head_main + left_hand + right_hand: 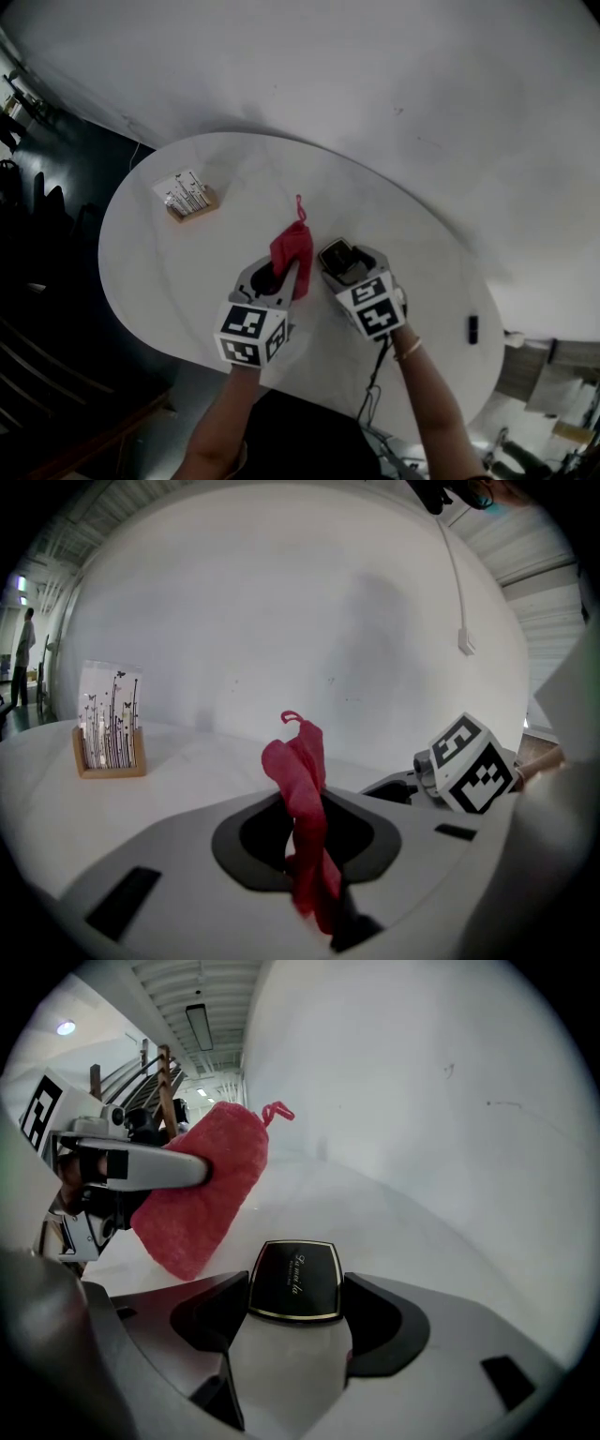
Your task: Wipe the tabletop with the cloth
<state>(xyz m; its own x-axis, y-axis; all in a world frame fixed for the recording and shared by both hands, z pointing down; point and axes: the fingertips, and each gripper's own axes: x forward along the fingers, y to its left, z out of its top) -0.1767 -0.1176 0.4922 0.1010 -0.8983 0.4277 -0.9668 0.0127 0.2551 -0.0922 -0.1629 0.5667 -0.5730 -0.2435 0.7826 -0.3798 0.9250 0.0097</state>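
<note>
Cloth [291,248], red with a small loop at its top, is pinched between the jaws of the left tongs [279,277], which are clenched on it. It stands up out of the grip and also hangs below it over the white table [169,281]; whether its lower end touches the tabletop I cannot tell. Just beside it, the right tongs [349,258] have their jaws spread wide, released, with a small black box [293,1281] edged in gold sitting between the pads. The two pairs of tongs are side by side, tips close together. A wooden stand of cards [190,197] is well ahead of the left tongs and off to their left. A small dark object [473,328] lies far to the right of the right tongs, near the table's edge.
</note>
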